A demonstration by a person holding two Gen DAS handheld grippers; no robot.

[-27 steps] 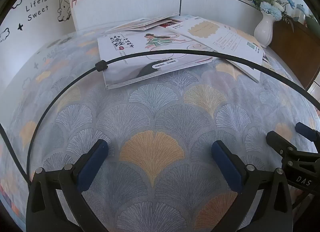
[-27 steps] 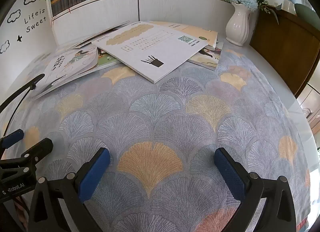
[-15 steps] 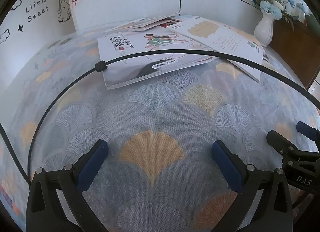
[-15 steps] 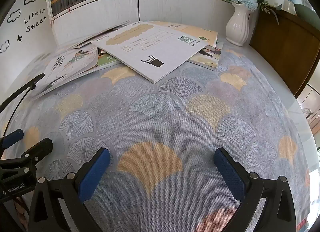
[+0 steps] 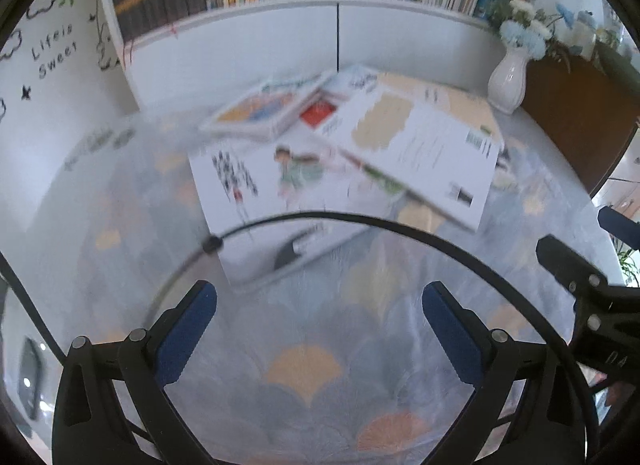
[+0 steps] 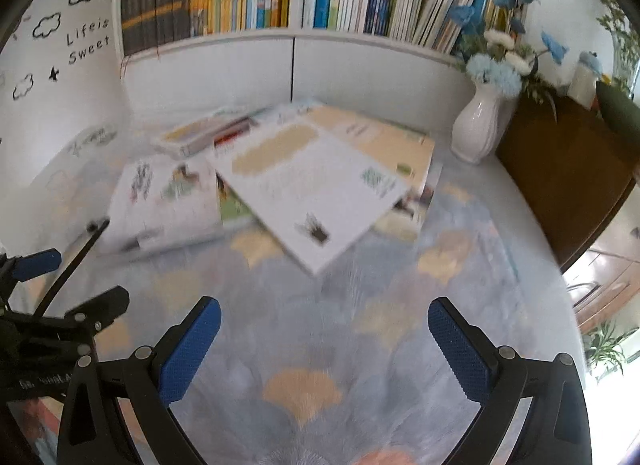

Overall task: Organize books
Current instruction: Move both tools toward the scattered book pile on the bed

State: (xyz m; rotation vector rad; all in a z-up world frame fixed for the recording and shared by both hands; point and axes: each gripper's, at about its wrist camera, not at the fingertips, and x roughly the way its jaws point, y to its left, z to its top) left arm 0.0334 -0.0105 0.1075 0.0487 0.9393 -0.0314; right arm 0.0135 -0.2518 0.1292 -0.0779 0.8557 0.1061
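Observation:
Several thin books lie in a loose overlapping heap on the patterned tablecloth. A white book with a beige patch (image 5: 416, 157) (image 6: 316, 189) tops the heap, resting partly on a white book with a cartoon figure (image 5: 280, 201) (image 6: 160, 201). A tan book (image 6: 376, 133) lies behind them. My left gripper (image 5: 320, 325) hangs open over bare cloth in front of the cartoon book. My right gripper (image 6: 324, 341) is open too, short of the heap. Each gripper shows at the edge of the other's view. Both views are motion-blurred.
A white bookshelf (image 6: 288, 61) packed with upright books runs along the back. A white vase (image 6: 478, 129) of blue flowers stands at the back right beside a dark wooden cabinet (image 6: 568, 177). A black cable (image 5: 400, 225) arcs in front of the left gripper.
Both grippers have tilted upward, so the bookshelf is now well in view and the heap sits lower in the frames. Both stay open.

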